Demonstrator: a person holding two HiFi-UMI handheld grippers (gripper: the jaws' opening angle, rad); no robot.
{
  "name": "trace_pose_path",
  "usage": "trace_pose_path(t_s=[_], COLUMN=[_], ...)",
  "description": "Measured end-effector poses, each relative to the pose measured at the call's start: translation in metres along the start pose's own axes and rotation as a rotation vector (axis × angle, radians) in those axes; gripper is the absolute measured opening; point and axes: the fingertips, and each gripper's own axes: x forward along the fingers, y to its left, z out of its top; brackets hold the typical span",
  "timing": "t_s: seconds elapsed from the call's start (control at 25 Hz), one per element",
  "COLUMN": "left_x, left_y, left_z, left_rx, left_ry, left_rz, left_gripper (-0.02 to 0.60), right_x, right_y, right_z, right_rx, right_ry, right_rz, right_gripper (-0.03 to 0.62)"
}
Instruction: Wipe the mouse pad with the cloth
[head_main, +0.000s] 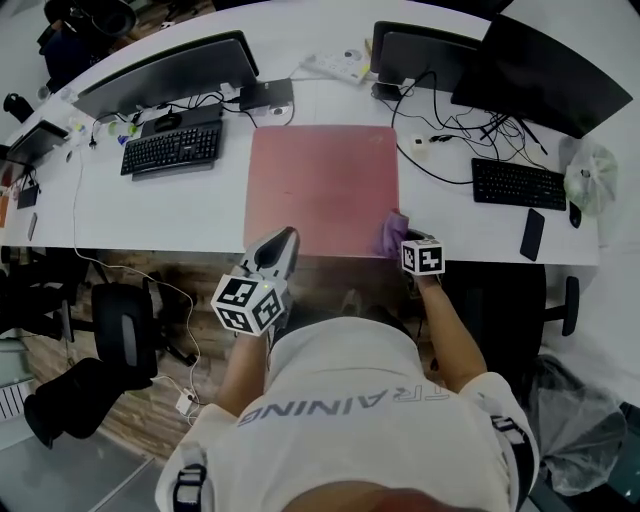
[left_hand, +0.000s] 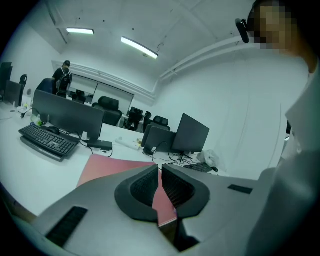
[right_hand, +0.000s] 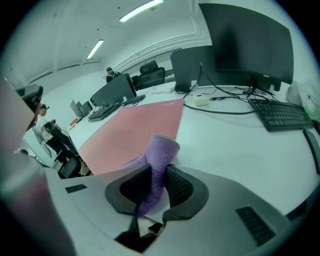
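Note:
A large pink mouse pad (head_main: 322, 188) lies flat on the white desk (head_main: 190, 205), also visible in the left gripper view (left_hand: 107, 168) and the right gripper view (right_hand: 135, 127). My right gripper (head_main: 400, 238) is shut on a purple cloth (right_hand: 158, 165), which sticks up between its jaws. In the head view the cloth (head_main: 390, 232) sits at the pad's near right corner. My left gripper (head_main: 281, 247) hovers at the pad's near edge, jaws shut with nothing between them (left_hand: 160, 186).
A black keyboard (head_main: 172, 147) and monitor (head_main: 168, 72) stand left of the pad. Another keyboard (head_main: 518, 184), a phone (head_main: 532, 234), cables (head_main: 450, 130) and two monitors (head_main: 540, 70) lie to the right. A power strip (head_main: 342, 66) is behind. Office chairs (head_main: 120, 330) stand below the desk edge.

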Motion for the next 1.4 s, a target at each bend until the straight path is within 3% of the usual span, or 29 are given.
trace_pose_path(t_s=[0.24, 0.36, 0.68, 0.84, 1.04, 1.24, 1.4], left_x=[0.008, 0.007, -0.009, -0.023, -0.049, -0.073, -0.082], left_y=[-0.014, -0.011, 0.003, 0.011, 0.033, 0.068, 0.090], left_z=[0.006, 0.017, 0.085, 0.125, 0.157, 0.180, 0.187], left_rx=[0.036, 0.061, 0.114, 0.197, 0.296, 0.327, 0.336], left_ry=[-0.005, -0.024, -0.126, -0.181, -0.206, -0.248, -0.252], left_rz=[-0.054, -0.062, -0.086, -0.086, -0.074, -0.037, -0.032], left_gripper=[0.032, 0.032, 0.032, 0.032, 0.032, 0.032, 0.032], right_x=[-0.022, -0.038, -0.115, -0.167, -0.222, -0.235, -0.226], right_y=[-0.041, -0.032, 0.038, 0.078, 0.140, 0.203, 0.224], right_z=[-0.014, 0.005, 0.135, 0.199, 0.256, 0.281, 0.287], right_rx=[0.105, 0.136, 0.085, 0.061, -0.065, -0.217, -0.232], right_ry=[-0.002, -0.070, -0.404, -0.575, -0.748, -0.789, -0.777], right_rz=[-0.087, -0.068, 0.010, 0.027, 0.001, -0.010, -0.023], right_gripper=[0.100, 0.098, 0.097, 0.095, 0.095, 0.091, 0.091])
